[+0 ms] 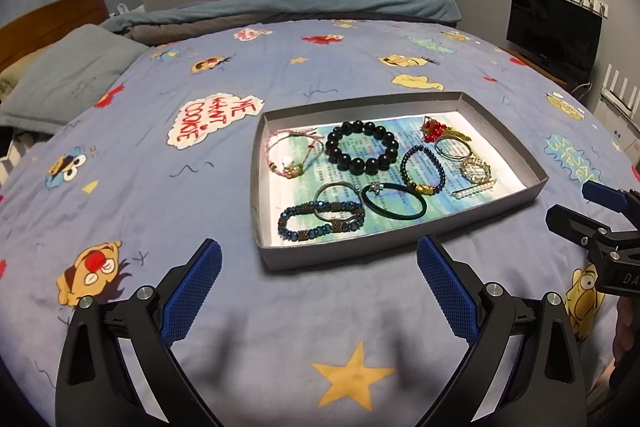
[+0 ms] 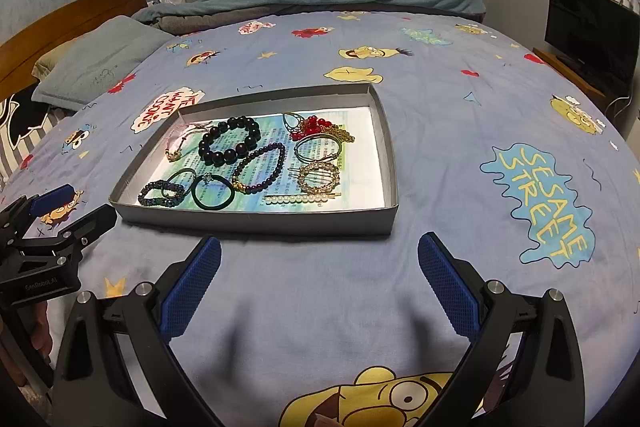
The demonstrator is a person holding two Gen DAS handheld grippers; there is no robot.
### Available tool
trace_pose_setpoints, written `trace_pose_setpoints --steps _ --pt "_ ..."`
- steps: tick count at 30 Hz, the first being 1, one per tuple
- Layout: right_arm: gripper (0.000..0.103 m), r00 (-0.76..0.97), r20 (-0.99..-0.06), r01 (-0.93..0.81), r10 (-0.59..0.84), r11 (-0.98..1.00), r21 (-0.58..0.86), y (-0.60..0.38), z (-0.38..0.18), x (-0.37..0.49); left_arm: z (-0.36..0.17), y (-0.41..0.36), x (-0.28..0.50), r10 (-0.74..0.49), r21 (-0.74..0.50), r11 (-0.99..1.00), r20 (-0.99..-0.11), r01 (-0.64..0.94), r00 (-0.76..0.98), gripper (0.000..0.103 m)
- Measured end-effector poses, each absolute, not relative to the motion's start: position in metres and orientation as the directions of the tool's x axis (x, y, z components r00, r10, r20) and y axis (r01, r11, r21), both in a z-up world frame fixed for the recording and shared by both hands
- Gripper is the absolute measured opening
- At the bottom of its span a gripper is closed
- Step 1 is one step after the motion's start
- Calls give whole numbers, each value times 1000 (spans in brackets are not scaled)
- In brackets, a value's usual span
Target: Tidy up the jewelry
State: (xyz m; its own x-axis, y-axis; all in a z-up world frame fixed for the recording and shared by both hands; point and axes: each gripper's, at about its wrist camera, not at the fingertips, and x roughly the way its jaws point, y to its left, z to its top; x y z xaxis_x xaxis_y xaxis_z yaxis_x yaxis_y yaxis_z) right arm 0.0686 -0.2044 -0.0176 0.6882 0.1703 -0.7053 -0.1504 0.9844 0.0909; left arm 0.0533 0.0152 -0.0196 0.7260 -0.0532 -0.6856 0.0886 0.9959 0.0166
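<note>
A shallow grey box tray (image 1: 404, 243) (image 2: 256, 221) lies on the bed and holds several pieces of jewelry. Among them are a black bead bracelet (image 1: 362, 146) (image 2: 230, 141), a dark blue beaded bracelet (image 1: 320, 223) (image 2: 162, 193), a green hair band (image 1: 394, 202) (image 2: 213, 191), a purple bead bracelet (image 1: 422, 169) (image 2: 260, 167), a red bead piece (image 1: 434, 129) (image 2: 310, 127) and a pearl clip (image 1: 474, 189) (image 2: 302, 199). My left gripper (image 1: 318, 279) is open and empty, just short of the tray's near wall. My right gripper (image 2: 320, 277) is open and empty, in front of the tray.
The bed has a blue cartoon-print sheet (image 1: 160, 163) (image 2: 460, 131). A pillow (image 1: 68, 79) and wooden headboard (image 2: 68, 23) are at the left, a folded blanket (image 1: 304, 3) at the far edge. A TV (image 1: 554, 27) stands at the right.
</note>
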Motion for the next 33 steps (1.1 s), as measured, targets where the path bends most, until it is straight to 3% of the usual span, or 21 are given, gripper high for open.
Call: trace_pose_setpoints --steps 33 --pt "97 681 -716 -134 152 988 82 -210 -22 70 -26 19 58 -65 0 996 -706 92 705 97"
